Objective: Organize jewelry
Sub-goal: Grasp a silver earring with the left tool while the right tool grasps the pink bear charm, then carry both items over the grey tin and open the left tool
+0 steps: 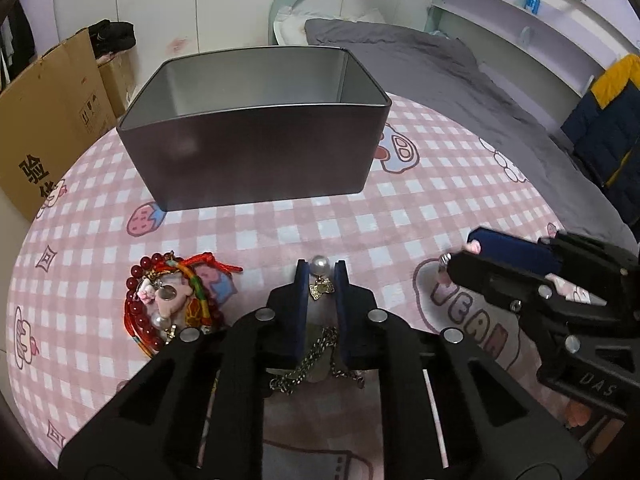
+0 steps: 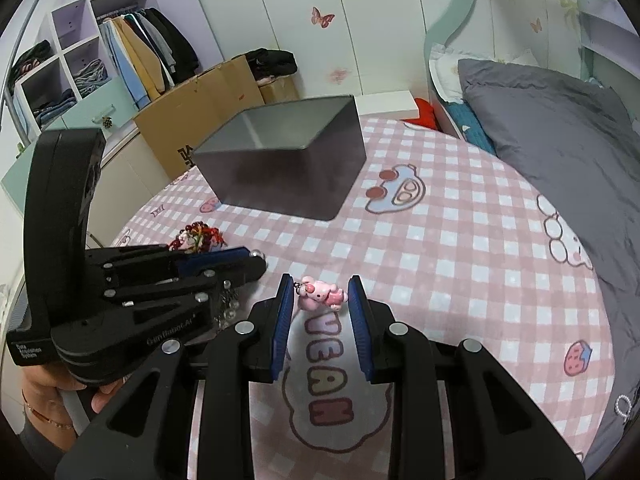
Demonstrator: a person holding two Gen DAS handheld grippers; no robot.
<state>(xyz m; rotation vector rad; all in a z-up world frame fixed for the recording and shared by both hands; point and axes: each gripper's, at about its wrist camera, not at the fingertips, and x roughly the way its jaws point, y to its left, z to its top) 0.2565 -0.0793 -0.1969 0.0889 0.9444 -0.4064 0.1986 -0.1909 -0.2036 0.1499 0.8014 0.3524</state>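
My left gripper point(image 1: 321, 271) is shut on a pearl pendant point(image 1: 319, 262) with a gold bow charm; its dark chain point(image 1: 316, 364) hangs down between the fingers. In the right wrist view the left gripper point(image 2: 256, 261) comes in from the left, with the chain point(image 2: 228, 306) dangling under it. My right gripper point(image 2: 320, 286) is shut on a pink animal charm point(image 2: 322, 294) held at its fingertips, just above the pink checked cloth point(image 2: 440, 260). It reaches in from the right point(image 1: 460, 254) in the left wrist view. An open grey tin box point(image 1: 256, 148) point(image 2: 280, 176) stands behind both grippers.
A pile of red bead bracelets and cords point(image 1: 168, 300) point(image 2: 198, 236) lies left of my left gripper. A cardboard box point(image 1: 52, 120) stands off the table's left edge. A bed with a grey duvet point(image 2: 560, 160) runs along the right. A person's hand point(image 2: 100, 400) grips the left tool.
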